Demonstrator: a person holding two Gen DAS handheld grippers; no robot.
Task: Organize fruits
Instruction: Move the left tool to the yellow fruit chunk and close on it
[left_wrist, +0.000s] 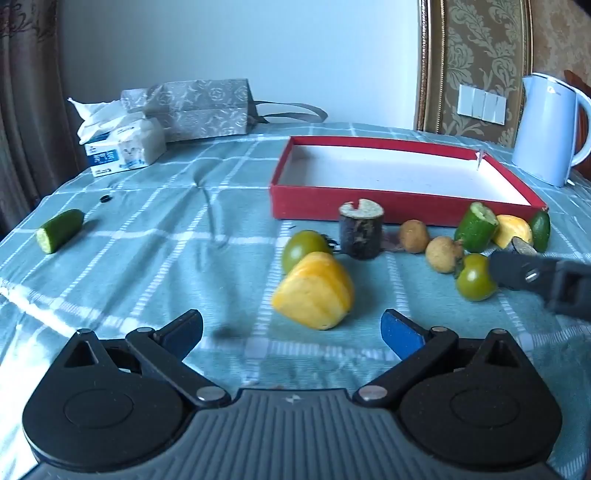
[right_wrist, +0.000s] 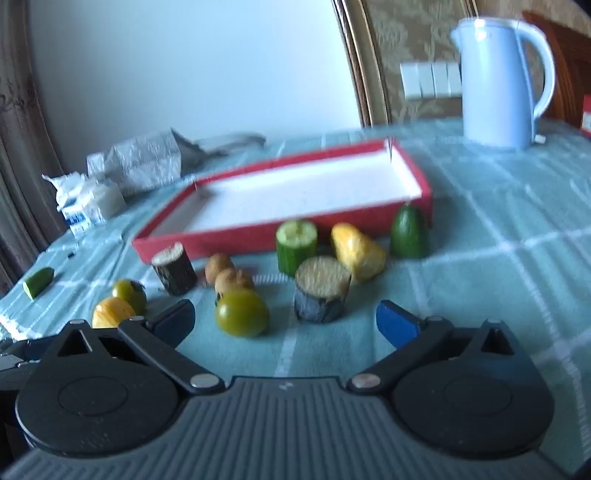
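A red tray (left_wrist: 332, 203) with a white floor stands at the back of the table; it also shows in the right wrist view (right_wrist: 221, 240). Cut fruit pieces lie in front of it: a yellow chunk (left_wrist: 314, 291), green tomatoes (left_wrist: 304, 247) (left_wrist: 474, 277), a dark stump-like piece (left_wrist: 361, 229), two brown round fruits (left_wrist: 413, 236) (left_wrist: 443, 254) and cucumber pieces (left_wrist: 474, 227). My left gripper (left_wrist: 291, 332) is open and empty just before the yellow chunk. My right gripper (right_wrist: 286, 321) is open and empty, before a green tomato (right_wrist: 242, 312) and a dark stump piece (right_wrist: 321, 291).
A cucumber end (left_wrist: 61, 230) lies alone at the far left. A tissue pack (left_wrist: 125, 147) and a grey bag (left_wrist: 199, 107) stand at the back left. A pale blue kettle (left_wrist: 550, 129) stands at the back right. The right gripper's body (left_wrist: 543, 280) shows at the right edge.
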